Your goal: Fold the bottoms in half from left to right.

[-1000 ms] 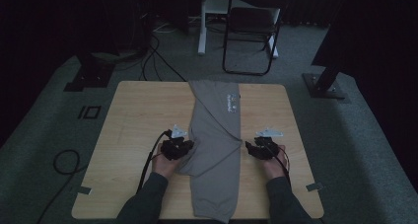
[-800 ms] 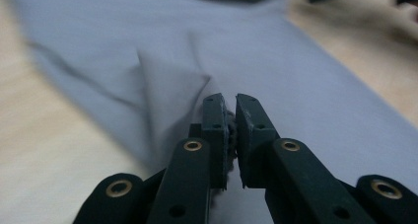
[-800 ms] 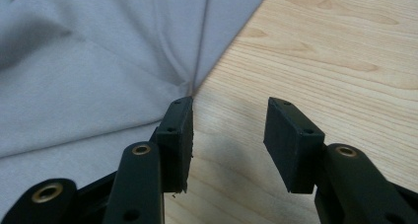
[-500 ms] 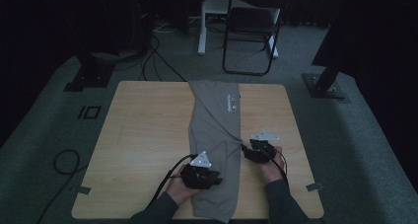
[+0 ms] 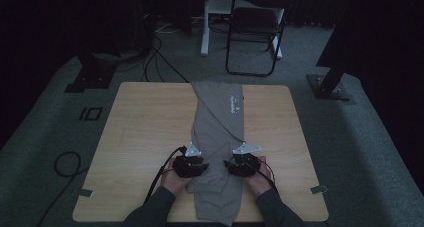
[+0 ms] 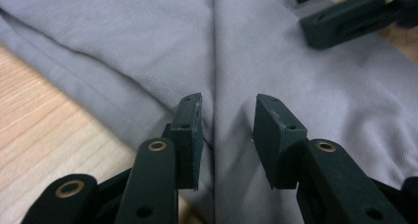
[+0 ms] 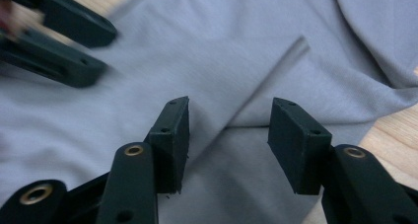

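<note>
A: Start close. What do the gripper views give that the high view can't?

B: The left gripper view shows the left gripper (image 6: 226, 115) with jaws parted about halfway, nothing clamped, a fold line of the grey trousers (image 6: 276, 51) running up between them. The other gripper's jaws poke in at its top right. The light wooden table (image 6: 34, 130) shows at its left.

A: And the right one?

B: The right gripper (image 7: 229, 120) is open about as far, having just widened a little, and is empty, over the trousers (image 7: 197, 61) where a folded flap crosses. The cloth edge and the table (image 7: 394, 140) sit at its right.

A: From above?

B: The left gripper (image 5: 189, 163) and right gripper (image 5: 243, 163) lie on either side of the trousers (image 5: 217, 122), a long strip from the near table (image 5: 140, 117) edge to the far one. Near the far end is a small white print (image 5: 234, 105), too small to read. Beyond stands a folding chair (image 5: 255, 27).
</note>
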